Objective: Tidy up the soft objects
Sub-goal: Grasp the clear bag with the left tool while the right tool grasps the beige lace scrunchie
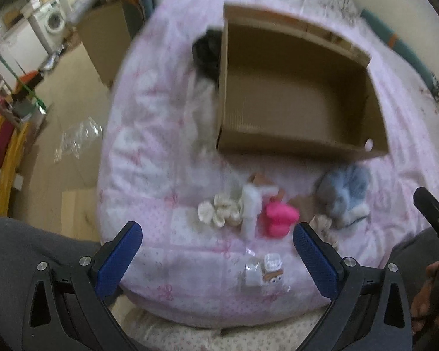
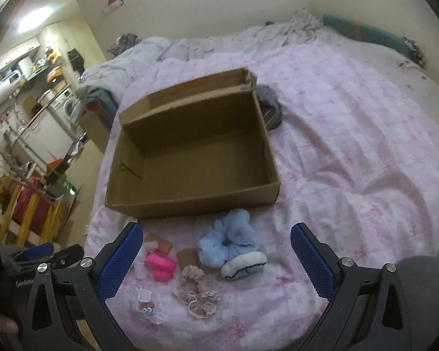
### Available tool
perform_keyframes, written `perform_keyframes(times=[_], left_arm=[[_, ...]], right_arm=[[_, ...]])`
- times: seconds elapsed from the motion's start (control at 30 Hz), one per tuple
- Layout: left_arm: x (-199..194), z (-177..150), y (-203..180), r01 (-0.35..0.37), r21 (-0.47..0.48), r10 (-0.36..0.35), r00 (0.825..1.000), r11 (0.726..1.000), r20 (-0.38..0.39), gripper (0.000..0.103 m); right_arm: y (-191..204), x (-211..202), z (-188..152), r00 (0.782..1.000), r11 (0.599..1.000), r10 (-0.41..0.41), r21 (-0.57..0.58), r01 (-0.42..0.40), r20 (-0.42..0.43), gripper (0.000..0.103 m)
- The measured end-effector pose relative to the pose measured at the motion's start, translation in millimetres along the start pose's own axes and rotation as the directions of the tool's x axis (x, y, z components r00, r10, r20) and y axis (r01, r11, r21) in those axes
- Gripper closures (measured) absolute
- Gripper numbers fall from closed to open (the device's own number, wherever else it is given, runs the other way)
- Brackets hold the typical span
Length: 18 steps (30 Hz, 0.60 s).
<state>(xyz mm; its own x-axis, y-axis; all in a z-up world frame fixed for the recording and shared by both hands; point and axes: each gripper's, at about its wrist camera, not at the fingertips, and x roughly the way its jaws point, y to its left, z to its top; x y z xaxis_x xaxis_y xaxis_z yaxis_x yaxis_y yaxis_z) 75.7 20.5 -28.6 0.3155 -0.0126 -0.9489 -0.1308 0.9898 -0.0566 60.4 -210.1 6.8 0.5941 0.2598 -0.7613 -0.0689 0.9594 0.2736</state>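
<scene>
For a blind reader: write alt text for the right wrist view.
An open right claw hovers over a pink bedspread, facing an empty cardboard box. Before it lie a blue scrunchie, a beige scrunchie and a pink item.

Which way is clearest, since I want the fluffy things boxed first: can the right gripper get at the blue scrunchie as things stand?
Probably yes. The right gripper is open and the blue scrunchie lies on the bedspread ahead of its fingers, uncovered. A white scrunchie touches its near edge and might get pinched too.
</scene>
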Motion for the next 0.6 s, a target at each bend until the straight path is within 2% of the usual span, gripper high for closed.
perform_keyframes(times=[0.03, 0.07, 0.17, 0.23, 0.33, 0.4, 0.53, 0.6], left_arm=[[6.4, -0.8, 0.6, 0.009, -0.007, -0.009, 1.0, 1.0, -0.025, 0.0], [19.6, -3.8, -0.2, 0.036, -0.014, -0.037, 0.996, 0.999, -0.083, 0.0], [49.9, -16.9, -9.6, 0.081, -0.022, -0.084, 0.972, 0.996, -0.221, 0.007], [63.5, -27.0, -17.6, 0.092, -0.023, -0.094, 0.957, 0.996, -0.274, 0.009], [74.3, -39.2, -34.8, 0.081, 0.02, -0.072, 0.956, 0.997, -0.285, 0.029], [81.1, -45.0, -48.8, 0.05, 0.09, -0.023, 0.96, 0.995, -0.278, 0.03], [87.4, -51.7, -61.6, 0.027, 0.143, 0.012, 0.965, 0.989, -0.263, 0.031], [88.3, -53.6, -65.2, 0.015, 0.157, 0.025, 0.968, 0.987, -0.25, 0.044]], right_arm=[[-0.9, 5.8, -0.5, 1.0, 1.0, 0.013, 0.003, -0.013, -0.022, 0.0], [-3.6, 12.2, -1.9, 0.999, 0.999, 0.034, 0.011, -0.033, -0.042, 0.0], [-11.8, 29.2, -8.6, 0.995, 0.998, 0.047, 0.042, -0.043, -0.091, 0.0], [-18.3, 38.4, -13.5, 0.991, 0.995, 0.06, 0.082, -0.051, -0.119, 0.0], [-23.2, 45.0, -15.6, 0.988, 0.991, 0.071, 0.119, -0.055, -0.134, 0.0], [-24.5, 47.0, -16.7, 0.988, 0.991, 0.068, 0.125, -0.051, -0.138, 0.0], [-27.1, 50.3, -20.9, 0.987, 0.988, 0.07, 0.148, -0.048, -0.147, 0.0], [-28.2, 50.4, -20.4, 0.986, 0.987, 0.07, 0.152, -0.047, -0.15, 0.0]])
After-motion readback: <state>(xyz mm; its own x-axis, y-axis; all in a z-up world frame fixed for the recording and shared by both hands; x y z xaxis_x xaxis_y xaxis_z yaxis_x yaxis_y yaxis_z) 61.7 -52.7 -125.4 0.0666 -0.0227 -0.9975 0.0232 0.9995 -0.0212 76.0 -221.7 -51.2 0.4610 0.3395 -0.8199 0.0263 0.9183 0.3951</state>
